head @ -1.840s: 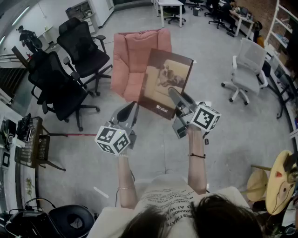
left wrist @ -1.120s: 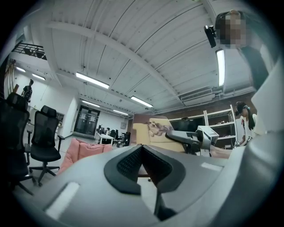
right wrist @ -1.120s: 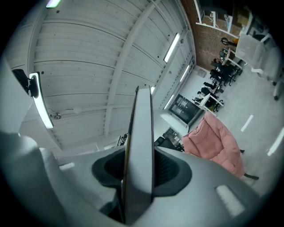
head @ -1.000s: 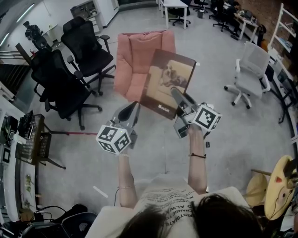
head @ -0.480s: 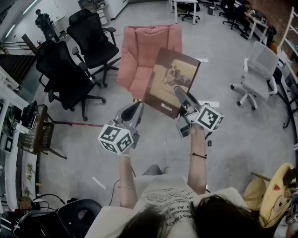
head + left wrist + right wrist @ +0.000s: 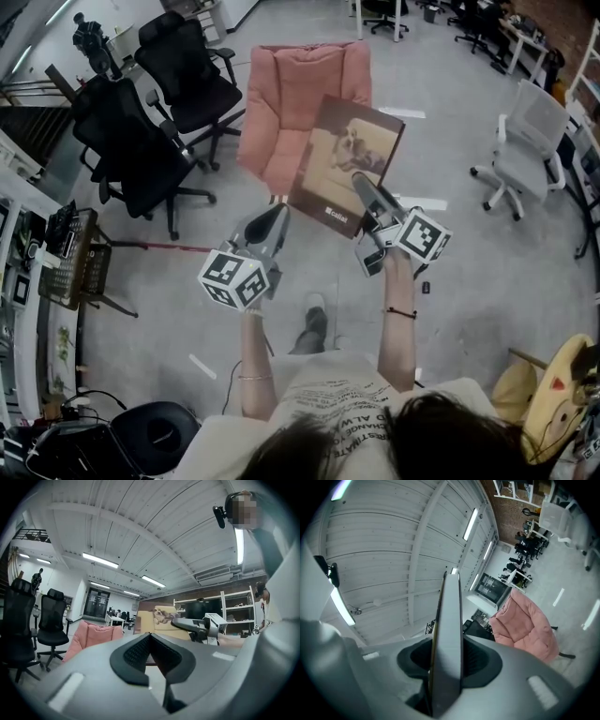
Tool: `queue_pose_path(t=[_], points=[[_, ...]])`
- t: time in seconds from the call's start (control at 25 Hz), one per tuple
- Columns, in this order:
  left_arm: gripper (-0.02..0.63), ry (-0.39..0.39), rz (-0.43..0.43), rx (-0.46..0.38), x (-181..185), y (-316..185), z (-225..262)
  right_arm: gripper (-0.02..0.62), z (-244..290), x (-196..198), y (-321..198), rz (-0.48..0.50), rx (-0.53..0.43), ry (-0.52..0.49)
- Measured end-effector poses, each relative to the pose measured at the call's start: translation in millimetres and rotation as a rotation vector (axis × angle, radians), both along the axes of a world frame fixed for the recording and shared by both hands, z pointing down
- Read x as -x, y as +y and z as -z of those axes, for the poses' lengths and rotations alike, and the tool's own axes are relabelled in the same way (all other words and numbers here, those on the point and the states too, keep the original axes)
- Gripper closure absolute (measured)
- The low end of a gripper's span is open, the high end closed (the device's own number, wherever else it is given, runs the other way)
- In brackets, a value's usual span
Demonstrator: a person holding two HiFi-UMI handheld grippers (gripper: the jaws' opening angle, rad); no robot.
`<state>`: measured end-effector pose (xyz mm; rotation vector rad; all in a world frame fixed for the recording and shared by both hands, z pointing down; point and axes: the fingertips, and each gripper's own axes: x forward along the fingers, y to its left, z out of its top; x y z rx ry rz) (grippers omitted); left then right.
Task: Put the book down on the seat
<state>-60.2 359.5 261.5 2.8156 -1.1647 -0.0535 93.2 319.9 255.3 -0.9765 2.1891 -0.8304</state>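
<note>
A large brown book [image 6: 342, 159] with a dog picture on its cover is held upright in the air, my right gripper [image 6: 364, 189] shut on its lower edge. In the right gripper view the book's edge [image 6: 447, 634] stands on end between the jaws. The pink armchair [image 6: 295, 94] stands on the floor just beyond and left of the book, its seat bare. My left gripper [image 6: 272, 220] hangs left of the book, apart from it, jaws together and holding nothing. In the left gripper view the armchair [image 6: 91, 637] and the book [image 6: 157, 620] show ahead.
Two black office chairs [image 6: 141, 150] stand left of the armchair. To the right is a white office chair [image 6: 525, 150]. A wire rack [image 6: 70, 272] sits at the far left. The person's shoe [image 6: 309, 326] shows on the grey floor below the grippers.
The armchair has slid slightly lower and nearer in the head view. A shoe has come into sight below. Both grippers and the book keep their pose.
</note>
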Motion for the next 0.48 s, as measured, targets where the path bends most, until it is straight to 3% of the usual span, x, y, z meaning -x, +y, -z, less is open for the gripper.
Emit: queue_pose_path(t=[0.48], points=[[0.609,0.018,-0.021,0.019,10.3,-98.2,-15.8,0.448,-17.8,6.0,-86.7,-0.024,0.029,0.01]])
